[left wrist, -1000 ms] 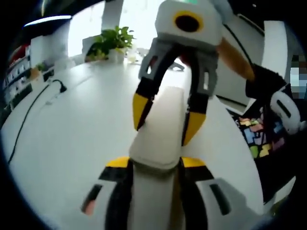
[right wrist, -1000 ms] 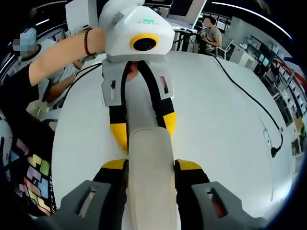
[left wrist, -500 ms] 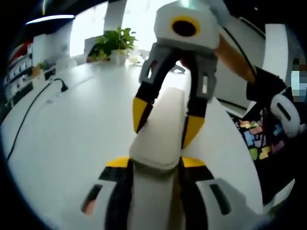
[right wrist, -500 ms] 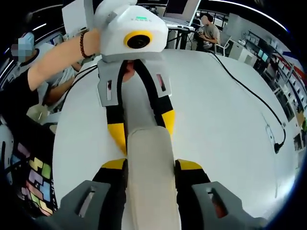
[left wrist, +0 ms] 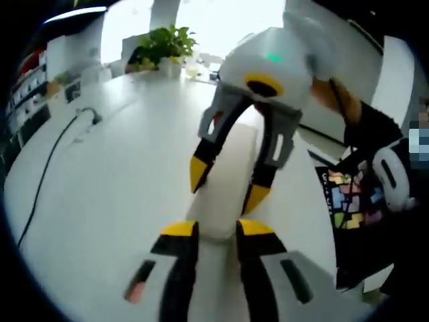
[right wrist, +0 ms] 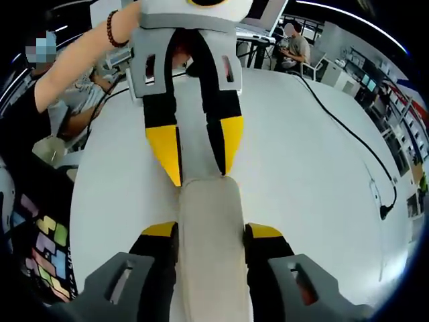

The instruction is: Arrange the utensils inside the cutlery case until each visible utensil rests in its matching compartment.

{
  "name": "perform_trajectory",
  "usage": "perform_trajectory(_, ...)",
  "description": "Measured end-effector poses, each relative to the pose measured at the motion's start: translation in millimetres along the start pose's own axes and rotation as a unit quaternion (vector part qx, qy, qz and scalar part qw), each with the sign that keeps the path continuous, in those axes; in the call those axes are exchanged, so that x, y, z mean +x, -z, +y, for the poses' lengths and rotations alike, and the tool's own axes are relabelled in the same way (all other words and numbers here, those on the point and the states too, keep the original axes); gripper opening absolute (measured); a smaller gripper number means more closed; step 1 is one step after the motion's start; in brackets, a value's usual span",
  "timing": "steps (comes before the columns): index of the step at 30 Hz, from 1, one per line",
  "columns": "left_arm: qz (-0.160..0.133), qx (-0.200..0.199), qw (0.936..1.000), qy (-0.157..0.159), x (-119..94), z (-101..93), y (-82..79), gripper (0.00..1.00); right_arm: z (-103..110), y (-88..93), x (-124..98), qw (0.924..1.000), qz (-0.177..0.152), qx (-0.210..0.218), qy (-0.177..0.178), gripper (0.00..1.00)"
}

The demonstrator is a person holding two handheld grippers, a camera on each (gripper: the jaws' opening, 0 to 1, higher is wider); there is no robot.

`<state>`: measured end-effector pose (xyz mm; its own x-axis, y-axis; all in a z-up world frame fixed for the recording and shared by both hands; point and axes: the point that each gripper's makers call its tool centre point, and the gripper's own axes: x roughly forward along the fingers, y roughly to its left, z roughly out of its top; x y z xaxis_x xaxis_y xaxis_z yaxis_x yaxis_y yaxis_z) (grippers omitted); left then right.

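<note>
In the left gripper view, the left gripper [left wrist: 209, 231] had its yellow-tipped jaws closed on the near end of a long cream-white cutlery case [left wrist: 221, 191], which ran straight ahead from between them, lifted above the white table [left wrist: 100, 194]. At the far end of the case the right gripper [left wrist: 226, 180] faced back, its two yellow tips pressed to either side of the case. Beyond it, toward the right, a person's forearm [left wrist: 332, 100] led to a dark sleeve. Farther ahead and to the left, a potted plant [left wrist: 164, 47] stood on the table, and a black cable [left wrist: 50, 168] trailed across the surface well to the left of the jaws.

In the right gripper view, the right gripper [right wrist: 209, 235] clamped the near end of the same cutlery case [right wrist: 206, 221] between its jaws. Directly ahead, the left gripper [right wrist: 198, 157] held the case's other end, its yellow tips on both sides of the pale body. A forearm with a beaded bracelet [right wrist: 112, 30] reached in from the upper left. A black cable [right wrist: 355, 141] ran over the table [right wrist: 301, 174] to the right. I could not tell from either view whether any utensils lay inside the case. Far ahead to the right, a seated person [right wrist: 295, 43] was at a desk.
</note>
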<state>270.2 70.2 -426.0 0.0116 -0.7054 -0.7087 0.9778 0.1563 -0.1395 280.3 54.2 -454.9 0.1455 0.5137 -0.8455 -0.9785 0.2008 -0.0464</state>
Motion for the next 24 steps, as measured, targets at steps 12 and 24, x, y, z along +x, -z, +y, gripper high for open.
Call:
perform_trajectory(12,0.16,-0.009,0.9852,-0.061,11,2.1,22.4,0.12,3,0.6,1,0.9997,-0.014,-0.017,0.011,0.41)
perform_trajectory(24,0.186,0.032,0.9786,-0.083,15,10.2,13.1,0.0,3,-1.5,-5,0.9899,-0.137,-0.028,0.023,0.42)
